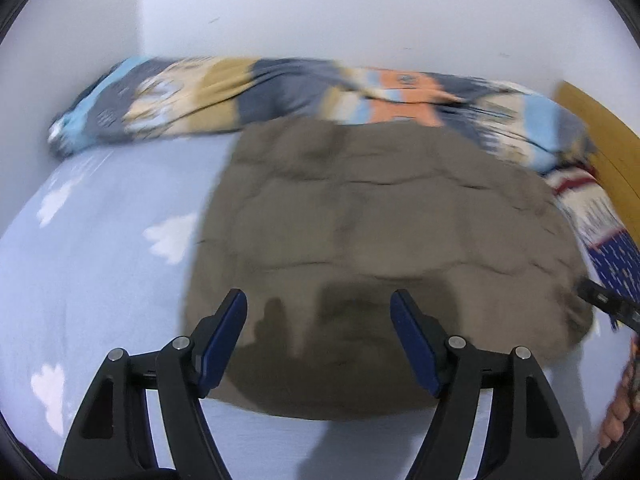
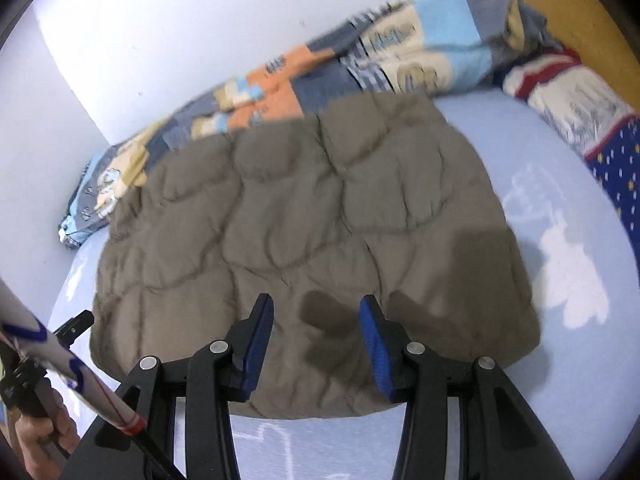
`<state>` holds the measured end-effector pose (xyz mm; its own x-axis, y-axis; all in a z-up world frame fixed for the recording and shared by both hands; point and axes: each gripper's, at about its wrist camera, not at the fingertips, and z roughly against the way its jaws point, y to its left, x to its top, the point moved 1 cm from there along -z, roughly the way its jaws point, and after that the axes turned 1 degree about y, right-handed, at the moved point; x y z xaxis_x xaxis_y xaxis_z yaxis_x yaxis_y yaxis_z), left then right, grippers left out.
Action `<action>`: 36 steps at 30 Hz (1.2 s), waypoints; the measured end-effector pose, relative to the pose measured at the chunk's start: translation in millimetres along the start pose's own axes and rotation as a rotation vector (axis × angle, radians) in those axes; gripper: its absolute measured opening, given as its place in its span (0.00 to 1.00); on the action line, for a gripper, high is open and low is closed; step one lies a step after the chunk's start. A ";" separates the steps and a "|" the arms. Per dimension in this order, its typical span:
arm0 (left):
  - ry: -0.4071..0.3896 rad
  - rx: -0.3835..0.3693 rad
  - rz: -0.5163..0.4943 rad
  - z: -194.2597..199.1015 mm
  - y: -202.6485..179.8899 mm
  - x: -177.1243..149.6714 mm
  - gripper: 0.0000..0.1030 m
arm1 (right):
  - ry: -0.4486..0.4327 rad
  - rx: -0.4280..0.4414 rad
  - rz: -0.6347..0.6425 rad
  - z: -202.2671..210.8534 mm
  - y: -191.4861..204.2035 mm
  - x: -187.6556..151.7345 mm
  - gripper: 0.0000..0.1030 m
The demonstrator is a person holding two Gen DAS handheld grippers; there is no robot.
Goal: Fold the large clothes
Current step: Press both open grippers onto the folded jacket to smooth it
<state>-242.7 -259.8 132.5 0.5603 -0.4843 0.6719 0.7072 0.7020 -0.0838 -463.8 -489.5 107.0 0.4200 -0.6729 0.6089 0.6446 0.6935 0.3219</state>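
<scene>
A brown quilted garment [image 1: 380,232] lies folded into a rough rectangle on the light blue bed sheet [image 1: 100,208]; it also shows in the right wrist view [image 2: 312,216]. My left gripper [image 1: 319,300] is open and empty, hovering above the garment's near edge. My right gripper [image 2: 316,305] is open and empty, also above the near edge of the garment. The tip of the right gripper [image 1: 600,300] shows at the right edge of the left wrist view, and the left gripper's tip [image 2: 76,326] at the left of the right wrist view.
A patchwork blanket [image 1: 280,92] is bunched along the white wall behind the garment. A red, white and blue pillow [image 2: 580,120] lies at the right by a wooden headboard [image 2: 568,12]. The sheet [image 2: 560,248] has white cloud prints.
</scene>
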 end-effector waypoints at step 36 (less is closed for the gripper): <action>0.169 0.090 0.209 -32.2 81.1 -3.3 0.74 | 0.029 -0.025 -0.368 4.8 -111.3 8.6 0.42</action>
<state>-173.3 -218.1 99.7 0.7594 -0.3988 0.5140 0.5316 0.8358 -0.1370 -535.0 -571.2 79.9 0.1753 -0.8833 0.4347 0.7714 0.3976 0.4969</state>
